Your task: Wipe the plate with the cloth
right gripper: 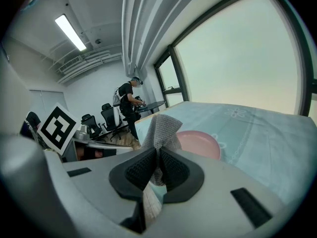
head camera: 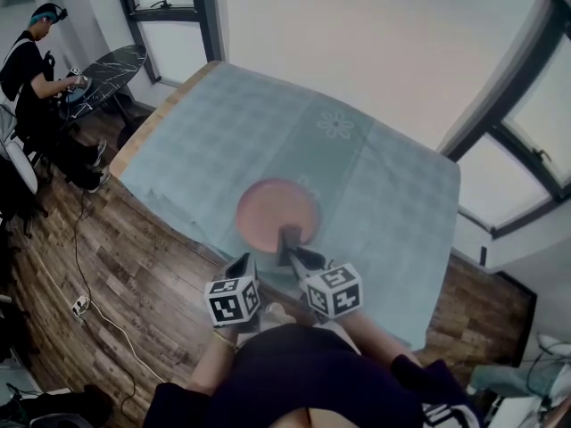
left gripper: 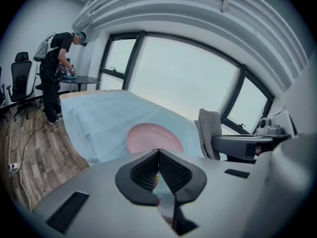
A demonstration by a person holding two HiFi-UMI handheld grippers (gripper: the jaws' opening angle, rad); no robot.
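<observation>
We pinch the grey cloth (right gripper: 163, 127) tight in our right gripper (right gripper: 157, 158), which hangs over the 6 o'clock rim of the pink plate (head camera: 272, 205). Our left gripper (left gripper: 158, 156), jaws pressed together on nothing, sits at the plate's 7 o'clock. The plate rests on the pale tablecloth (head camera: 384, 194).

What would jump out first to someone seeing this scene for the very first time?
The pink plate stands out most, lying near the front edge of the table under its pale blue cover. Next is the grey cloth, pinched in the right gripper at the plate's near side, while the left gripper beside it is shut on nothing. A person works at another table, far left.
</observation>
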